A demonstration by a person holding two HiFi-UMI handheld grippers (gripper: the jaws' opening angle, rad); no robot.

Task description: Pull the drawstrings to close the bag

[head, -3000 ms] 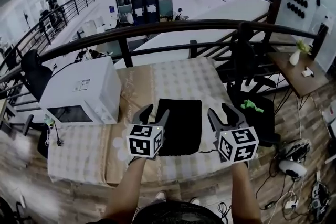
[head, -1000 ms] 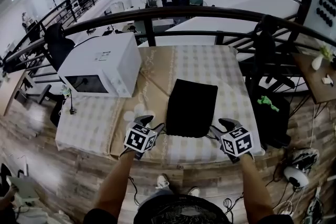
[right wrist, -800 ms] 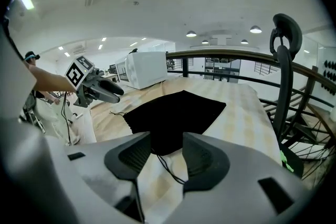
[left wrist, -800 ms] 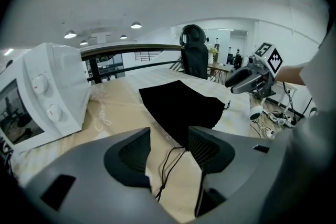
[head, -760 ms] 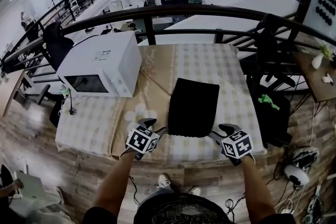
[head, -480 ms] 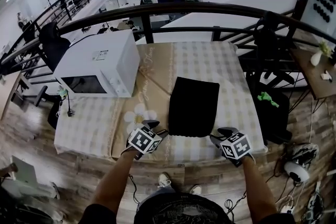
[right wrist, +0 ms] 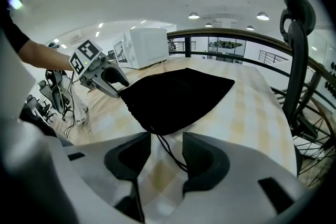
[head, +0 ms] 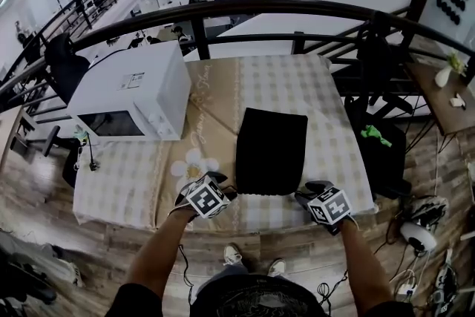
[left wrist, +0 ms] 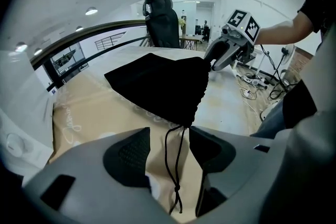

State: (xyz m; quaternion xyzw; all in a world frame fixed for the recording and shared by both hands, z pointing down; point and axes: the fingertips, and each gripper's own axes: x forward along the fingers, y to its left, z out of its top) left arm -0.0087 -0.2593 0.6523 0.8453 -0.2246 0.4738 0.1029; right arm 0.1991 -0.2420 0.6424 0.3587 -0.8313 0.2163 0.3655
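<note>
A flat black drawstring bag (head: 271, 151) lies on the checked tablecloth (head: 326, 115), its gathered mouth toward me. My left gripper (head: 220, 187) sits at the mouth's left corner. In the left gripper view its jaws (left wrist: 169, 135) are opening, and the left drawstring (left wrist: 177, 165) with its knot hangs loose between them, untouched by the pads. My right gripper (head: 303, 194) sits at the right corner. Its jaws (right wrist: 167, 138) stand apart around the right drawstring (right wrist: 167, 150) without pressing it. Each gripper view shows the bag (left wrist: 157, 86) (right wrist: 178, 94) and the other gripper across it.
A white microwave (head: 128, 94) stands on the table's left part. A dark railing (head: 245, 7) runs behind the table. A black chair (head: 378, 148) with a green thing on it stands to the right. The table's front edge (head: 260, 230) is just below both grippers.
Both grippers have come down from above the bag to its near corners. Over the last second they stay there, shifting only slightly as the view moves.
</note>
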